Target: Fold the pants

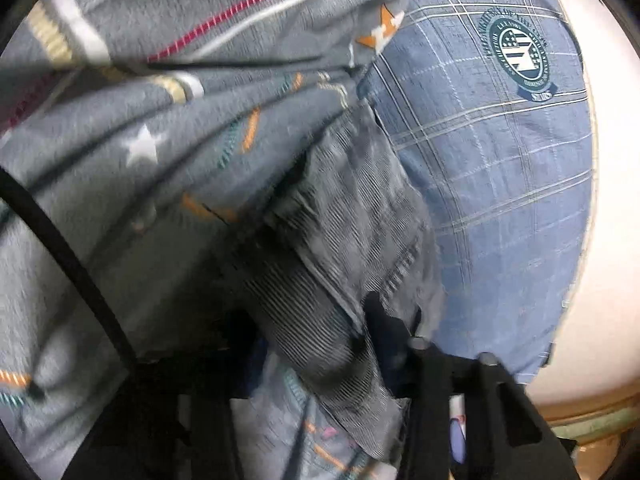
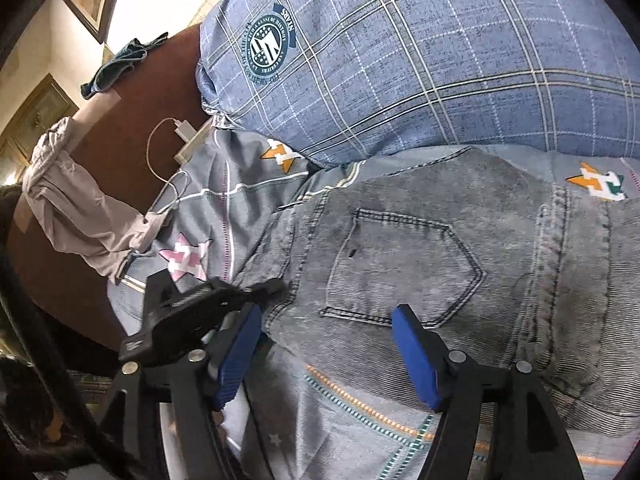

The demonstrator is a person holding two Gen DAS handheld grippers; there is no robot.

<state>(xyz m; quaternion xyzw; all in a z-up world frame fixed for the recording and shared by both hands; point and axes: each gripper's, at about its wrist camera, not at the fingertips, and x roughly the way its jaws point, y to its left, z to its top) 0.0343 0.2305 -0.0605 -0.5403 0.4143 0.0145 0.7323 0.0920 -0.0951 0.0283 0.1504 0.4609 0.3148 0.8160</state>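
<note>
Grey-blue jeans point(image 2: 460, 256) lie on a grey patterned bedsheet point(image 2: 360, 412), back pocket up. My right gripper point(image 2: 326, 344) is open, its blue pads point(image 2: 416, 360) spread over the jeans' edge below the pocket, holding nothing. In the left wrist view a bunched fold of the jeans point(image 1: 340, 248) hangs right in front of the camera. My left gripper point(image 1: 352, 352) is shut on that fold; its fingers are mostly hidden by the denim.
A blue plaid pillow point(image 2: 440, 52) with a round crest lies just beyond the jeans; it also shows in the left wrist view point(image 1: 492, 152). A phone with white charger cable point(image 2: 188, 136) and a pinkish garment point(image 2: 72, 200) lie at the bed's left edge.
</note>
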